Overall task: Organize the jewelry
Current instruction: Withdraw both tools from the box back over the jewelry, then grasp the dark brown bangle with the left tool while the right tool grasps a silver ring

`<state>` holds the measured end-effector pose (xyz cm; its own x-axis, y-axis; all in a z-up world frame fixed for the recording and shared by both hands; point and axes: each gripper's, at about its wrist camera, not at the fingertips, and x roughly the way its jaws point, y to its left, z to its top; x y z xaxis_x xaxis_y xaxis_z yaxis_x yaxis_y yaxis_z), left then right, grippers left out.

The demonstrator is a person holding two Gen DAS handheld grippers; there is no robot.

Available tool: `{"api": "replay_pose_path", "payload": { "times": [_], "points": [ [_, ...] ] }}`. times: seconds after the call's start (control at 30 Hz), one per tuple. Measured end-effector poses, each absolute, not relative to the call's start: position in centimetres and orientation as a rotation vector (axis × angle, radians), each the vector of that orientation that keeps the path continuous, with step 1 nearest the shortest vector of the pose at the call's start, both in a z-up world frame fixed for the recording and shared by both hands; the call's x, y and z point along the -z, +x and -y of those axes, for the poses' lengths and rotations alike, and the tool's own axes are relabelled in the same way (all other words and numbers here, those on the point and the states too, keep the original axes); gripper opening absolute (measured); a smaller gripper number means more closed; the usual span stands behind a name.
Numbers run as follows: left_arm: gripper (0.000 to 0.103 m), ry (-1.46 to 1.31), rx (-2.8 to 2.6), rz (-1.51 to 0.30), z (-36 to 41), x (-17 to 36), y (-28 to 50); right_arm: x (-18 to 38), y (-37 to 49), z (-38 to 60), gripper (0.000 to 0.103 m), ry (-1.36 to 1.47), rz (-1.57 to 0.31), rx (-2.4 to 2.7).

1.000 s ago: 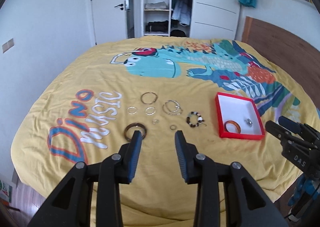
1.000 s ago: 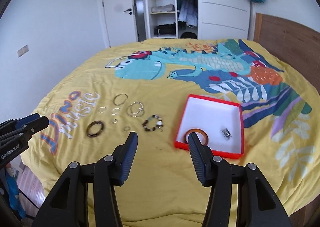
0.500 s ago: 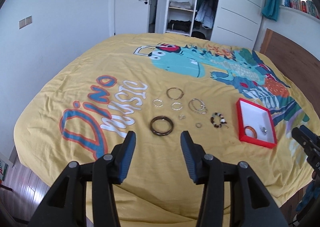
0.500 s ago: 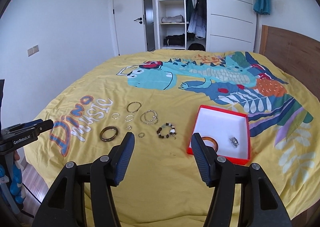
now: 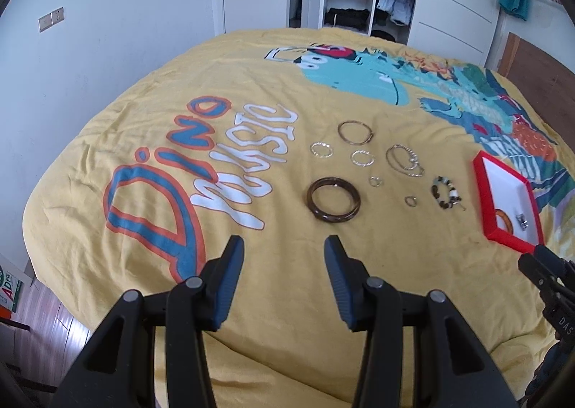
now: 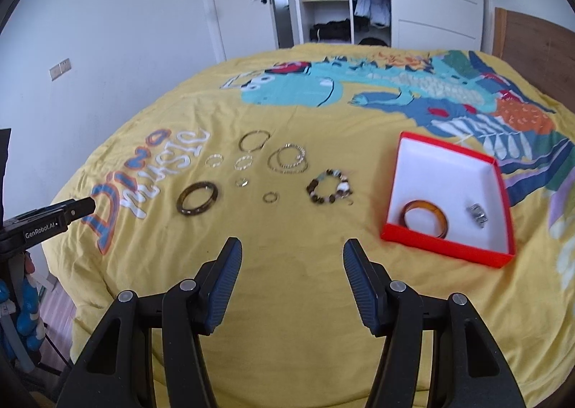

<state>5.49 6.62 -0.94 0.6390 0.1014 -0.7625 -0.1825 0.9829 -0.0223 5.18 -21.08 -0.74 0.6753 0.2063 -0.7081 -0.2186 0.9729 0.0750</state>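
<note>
Loose jewelry lies spread on a yellow dinosaur-print bedspread (image 6: 287,264): a dark brown bangle (image 6: 197,198), a beaded bracelet (image 6: 329,190), a thin gold hoop (image 6: 254,140), a cluster of chain bracelets (image 6: 288,158) and several small rings. Well to the right sits an open red box (image 6: 445,250) with a white lining, holding an amber bangle (image 6: 426,223) and a small silvery piece, possibly a ring (image 6: 477,216). The left gripper (image 5: 284,257) hangs just short of the dark bangle, its jaws having just spread, nothing between them. The right gripper (image 6: 291,258) is also unclenched and empty, above bare fabric.
</note>
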Motion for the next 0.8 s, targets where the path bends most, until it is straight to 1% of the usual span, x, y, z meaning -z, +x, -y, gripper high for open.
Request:
{"api": "replay_pose_path", "payload": {
  "times": [0.5, 0.8],
  "points": [
    [0.045, -0.124, -0.162, -0.918, -8.1, 5.9, 12.8, 7.0, 13.5, 17.2, 0.057, -0.018, -0.901, -0.322],
    [0.045, -0.164, -0.133, -0.936, -8.5, 8.7, 17.5, 10.1, 18.6, 15.5, 0.051, -0.019, -0.944, -0.343]
  ]
}}
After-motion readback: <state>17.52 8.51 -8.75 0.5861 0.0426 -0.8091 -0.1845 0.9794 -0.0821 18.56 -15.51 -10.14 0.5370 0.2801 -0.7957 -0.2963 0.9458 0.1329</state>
